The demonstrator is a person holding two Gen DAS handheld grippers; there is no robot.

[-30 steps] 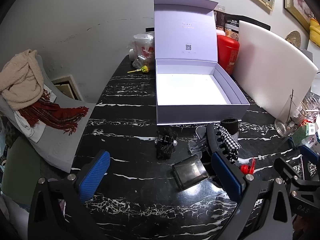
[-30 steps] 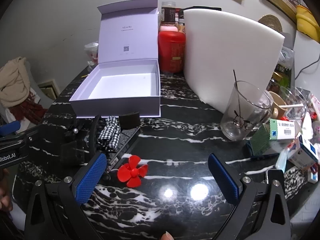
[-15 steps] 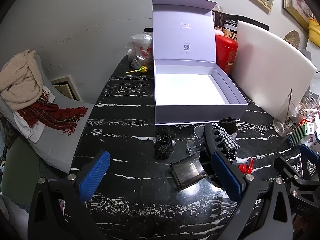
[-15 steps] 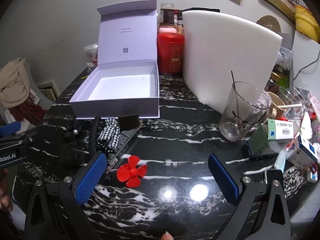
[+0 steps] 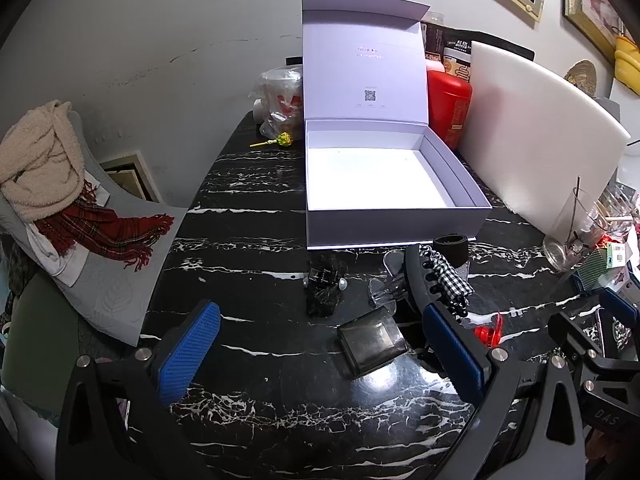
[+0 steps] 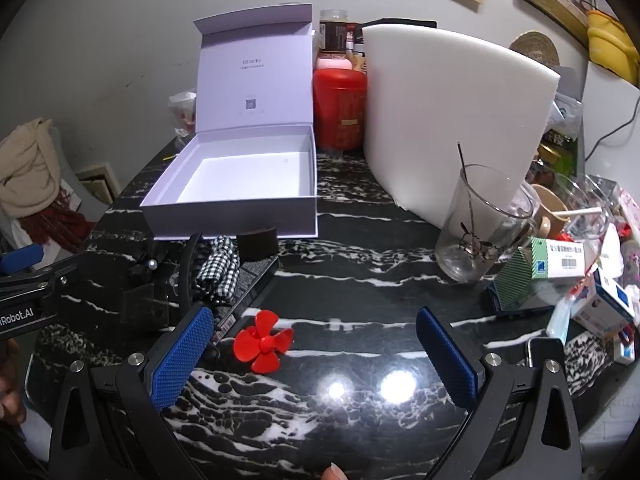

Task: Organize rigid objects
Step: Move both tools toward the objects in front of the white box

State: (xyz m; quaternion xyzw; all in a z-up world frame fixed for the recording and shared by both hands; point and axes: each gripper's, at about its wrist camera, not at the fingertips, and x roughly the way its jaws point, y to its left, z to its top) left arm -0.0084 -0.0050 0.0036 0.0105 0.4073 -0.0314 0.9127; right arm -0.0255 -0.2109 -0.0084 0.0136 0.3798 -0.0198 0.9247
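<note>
While both grippers hover low over the black marble table [image 5: 248, 240], neither holds anything: the left gripper [image 5: 320, 354] stands with its blue pads spread wide, and the right gripper [image 6: 312, 354] is likewise spread wide and empty.

The loose items lie in a cluster in front of the open lavender box [image 5: 392, 216], whose white floor is bare (nothing appears to have been packed yet). Left wrist view: a smoky translucent case [image 5: 370, 342] lies flat just ahead of the left gripper and right of centre between its pads, turned at a slant to the fingers. Beyond it sit a crumpled black clip-like piece [image 5: 325, 286], a clear plastic piece [image 5: 386, 286], a black comb-toothed headband with a checked bow [image 5: 440, 280] and a short dark cylinder [image 5: 451, 246], this last almost against the box's front wall.

Right wrist view: a red propeller [image 6: 262, 340] lies flat just ahead of the right gripper's left pad, off to the left of its centreline; the open span to its right covers bare table only.

Judged from this layout, the left gripper is nearer the smoky case and the right gripper nearer the propeller. Either grasp calls for a sideways shift, rightward for the left, leftward for the right, and the box lies straight ahead of both.
</note>
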